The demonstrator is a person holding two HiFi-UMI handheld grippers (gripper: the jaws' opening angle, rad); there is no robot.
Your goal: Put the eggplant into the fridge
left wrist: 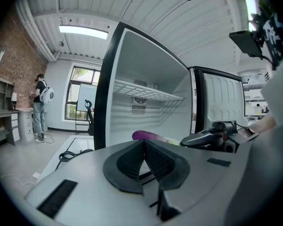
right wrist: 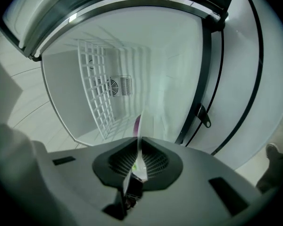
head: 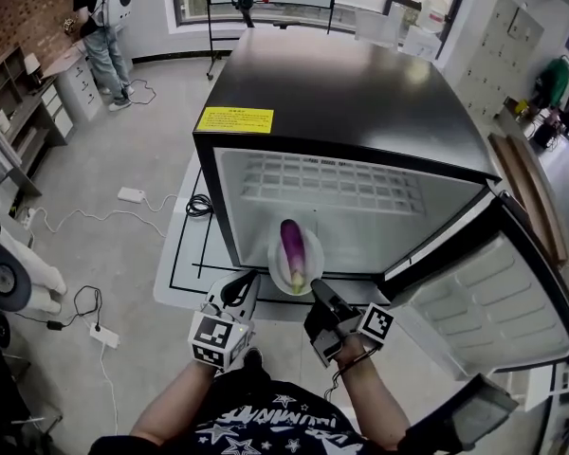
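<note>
The right gripper [right wrist: 138, 142] has its jaws pressed together on the thin near rim of a white plate [head: 276, 257], seen edge-on between the pads; the left gripper [left wrist: 144, 144] hangs just beside it with jaws fully closed and nothing between them, its tips just short of the plate's left side. The eggplant [head: 292, 246] lies lengthwise on that plate, green stem end toward the person; the plate sits at the bottom front of the open fridge [head: 341, 93], below the wire shelf [head: 332, 183]; the door [head: 493, 292] is swung wide to the right.
</note>
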